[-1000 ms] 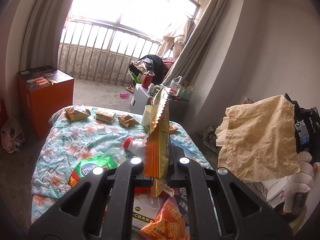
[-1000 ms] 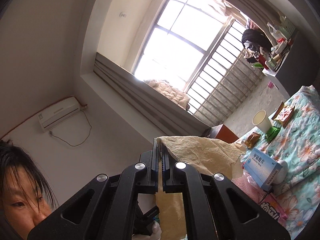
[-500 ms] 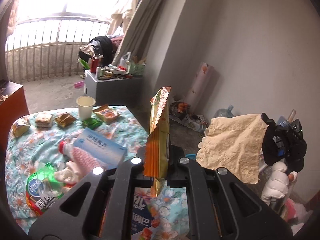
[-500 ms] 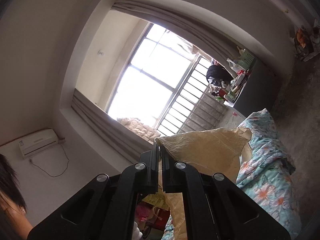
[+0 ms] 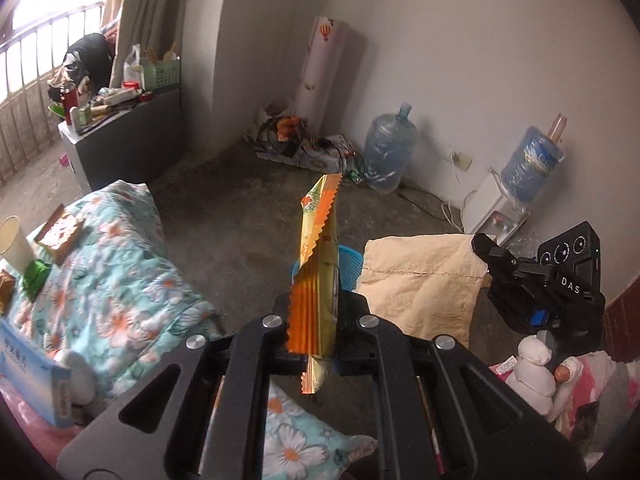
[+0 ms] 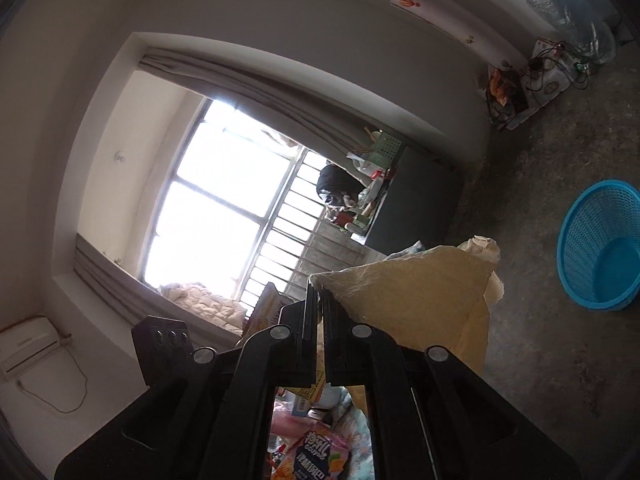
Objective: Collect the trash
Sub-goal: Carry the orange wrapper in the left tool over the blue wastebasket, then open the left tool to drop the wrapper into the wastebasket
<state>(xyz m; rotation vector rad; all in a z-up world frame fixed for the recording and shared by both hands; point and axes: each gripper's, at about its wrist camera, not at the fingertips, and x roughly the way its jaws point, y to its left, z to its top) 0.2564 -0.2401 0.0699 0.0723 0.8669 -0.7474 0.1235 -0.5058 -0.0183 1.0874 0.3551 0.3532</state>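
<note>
My left gripper [image 5: 314,308] is shut on an orange and yellow snack wrapper [image 5: 318,256] that stands upright between its fingers. My right gripper [image 6: 320,296] is shut on a crumpled beige paper sheet [image 6: 424,304]; in the left wrist view that paper sheet [image 5: 420,284] hangs from the right gripper [image 5: 486,250] at the right. A blue plastic basket [image 6: 600,244] sits on the concrete floor; in the left wrist view the blue basket [image 5: 352,264] shows only partly, behind the wrapper and the paper.
A floral quilt [image 5: 100,280] at the left carries a paper cup [image 5: 14,240], snack packets and a blue box [image 5: 32,376]. Water jugs [image 5: 390,152], a white dispenser [image 5: 492,208], cables and a grey cabinet [image 5: 124,136] line the walls. Soft toys [image 5: 536,372] lie at right.
Both hands swung away from the window and bed toward the floor by the wall. The blue basket and water jugs have come into view. Both grips are unchanged.
</note>
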